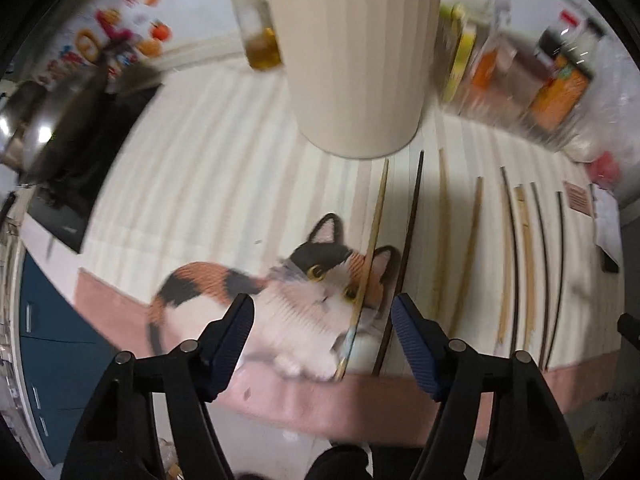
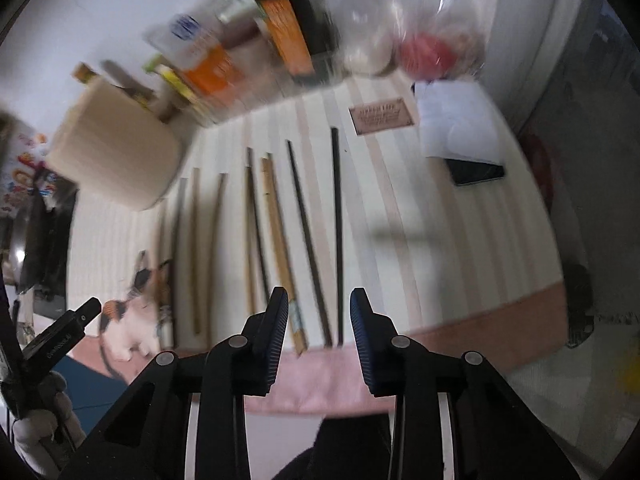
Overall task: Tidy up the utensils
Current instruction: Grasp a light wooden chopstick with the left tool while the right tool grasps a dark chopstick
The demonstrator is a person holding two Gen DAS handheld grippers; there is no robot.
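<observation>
Several chopsticks lie side by side on a striped mat with a calico cat picture. Some are light wood, some dark. A cream ribbed holder cup stands at the back; in the right wrist view it is at the left. My left gripper is open and empty above the mat's front edge, the light and dark chopsticks between its fingers. My right gripper is open and empty above the near ends of two dark chopsticks.
Bottles and packets line the back wall, with a glass oil bottle by the cup. A phone and white paper lie at the right. A metal pot sits on a black hob at the left.
</observation>
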